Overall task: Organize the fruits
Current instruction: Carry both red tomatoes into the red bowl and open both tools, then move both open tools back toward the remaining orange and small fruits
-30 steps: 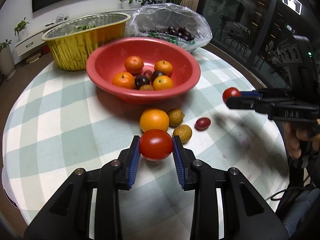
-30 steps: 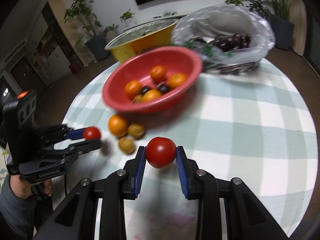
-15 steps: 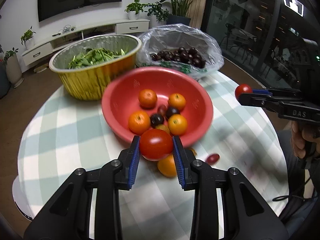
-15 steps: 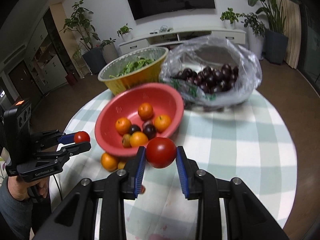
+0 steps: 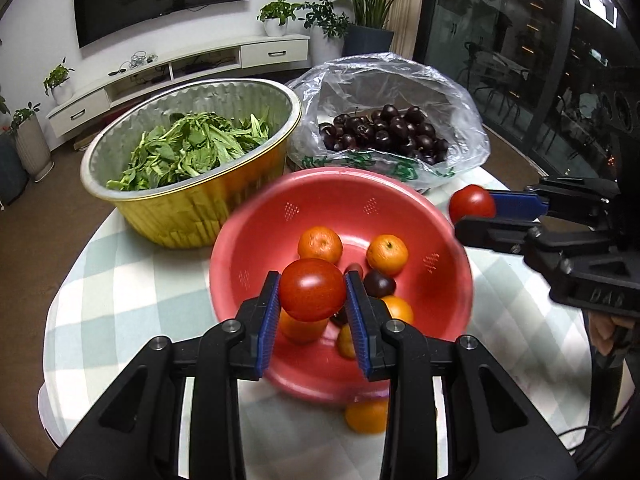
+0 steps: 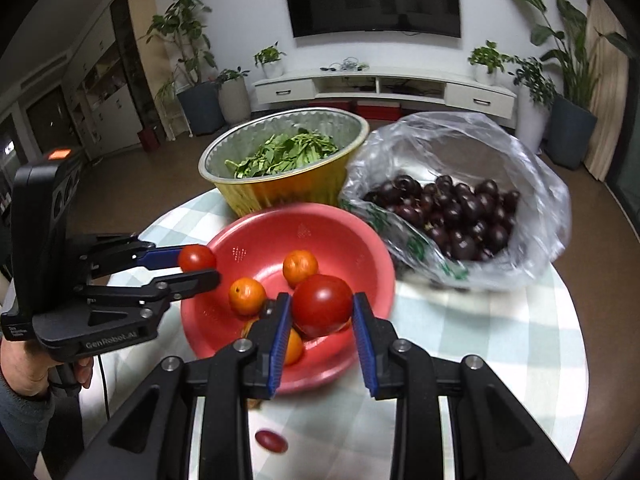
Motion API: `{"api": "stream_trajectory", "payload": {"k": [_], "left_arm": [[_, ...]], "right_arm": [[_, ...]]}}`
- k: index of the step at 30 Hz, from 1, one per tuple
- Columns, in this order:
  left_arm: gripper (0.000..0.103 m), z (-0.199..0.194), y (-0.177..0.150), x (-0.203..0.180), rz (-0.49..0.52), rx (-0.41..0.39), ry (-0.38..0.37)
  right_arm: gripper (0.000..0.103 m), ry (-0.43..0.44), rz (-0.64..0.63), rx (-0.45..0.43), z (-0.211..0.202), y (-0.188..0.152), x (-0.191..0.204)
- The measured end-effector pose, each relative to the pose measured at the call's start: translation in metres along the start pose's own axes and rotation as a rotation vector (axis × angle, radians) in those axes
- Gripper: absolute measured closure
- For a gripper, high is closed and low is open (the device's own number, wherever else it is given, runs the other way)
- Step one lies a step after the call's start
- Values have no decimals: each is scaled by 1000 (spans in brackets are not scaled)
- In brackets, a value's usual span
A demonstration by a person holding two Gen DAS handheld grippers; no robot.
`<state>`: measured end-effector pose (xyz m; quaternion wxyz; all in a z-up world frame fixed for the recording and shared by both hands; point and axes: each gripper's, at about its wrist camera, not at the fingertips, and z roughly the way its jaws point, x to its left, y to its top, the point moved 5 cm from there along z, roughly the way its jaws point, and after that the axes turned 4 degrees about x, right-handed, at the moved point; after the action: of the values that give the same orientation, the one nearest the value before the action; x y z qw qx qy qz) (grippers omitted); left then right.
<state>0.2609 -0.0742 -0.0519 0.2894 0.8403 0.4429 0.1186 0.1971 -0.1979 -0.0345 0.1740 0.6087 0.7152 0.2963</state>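
Note:
My left gripper is shut on a red tomato and hangs over the near side of the red bowl. My right gripper is shut on a second red tomato, above the same red bowl. Each gripper shows in the other's view: the right gripper with its tomato at the bowl's right rim, the left gripper with its tomato at the left rim. Several oranges and dark plums lie in the bowl.
A gold foil basin of leafy greens stands behind the bowl on the left. A clear plastic bag of dark cherries sits behind on the right. An orange and a small red fruit lie on the checked tablecloth near me.
Both grippers rose and moved forward from the table's near side to over the red bowl, each still holding its tomato. The loose fruits on the cloth have slipped below the fingers.

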Motion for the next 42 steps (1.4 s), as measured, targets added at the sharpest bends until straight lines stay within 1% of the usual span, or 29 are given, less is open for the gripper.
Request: {"api": "stream_trajectory", "payload": {"k": [2,7,10,15,19,26,27,30,32,34,36,38,39,40,42], "left_arm": [[73,10,3,-1,12,13,6],[73,35,11,-1,29,38,13],[73,50,9,0,34,61,13],[73,71,6,0,38,92,4],[73,76,6,-2,49,90,13],[73,78,7,1,61,89,35],[72,79,7,1,61,89,37],[62,78,6,5,47,89,50],[60,75,6,6,48,85,54],[53,71,6,7,48,82,66],[47,66,5,8,43,75,62],[38,58,4,7,39,62,51],[31,53,3,6,39,53,51],[29,48,3,4,40,41,49],[26,36,2,1,42,20,41]], "right_arm": [[70,-4,-17,16,13,6,2],[70,-6,-42,57,40,7,5],[70,-13,-66,78,55,8,7],[70,-24,-71,112,73,10,2],[70,-24,-71,134,85,8,-2],[70,-15,-74,137,91,10,-2],[70,-15,-77,137,92,9,-2],[69,-12,-79,139,92,8,-2],[68,-9,-79,139,91,8,-2],[66,-9,-75,141,90,9,-3],[64,-10,-73,139,88,9,-4],[63,-12,-60,137,83,8,-7],[62,-7,-56,135,82,8,-7],[62,-5,-53,131,79,7,-8],[58,-6,-51,117,71,5,-7]]}}
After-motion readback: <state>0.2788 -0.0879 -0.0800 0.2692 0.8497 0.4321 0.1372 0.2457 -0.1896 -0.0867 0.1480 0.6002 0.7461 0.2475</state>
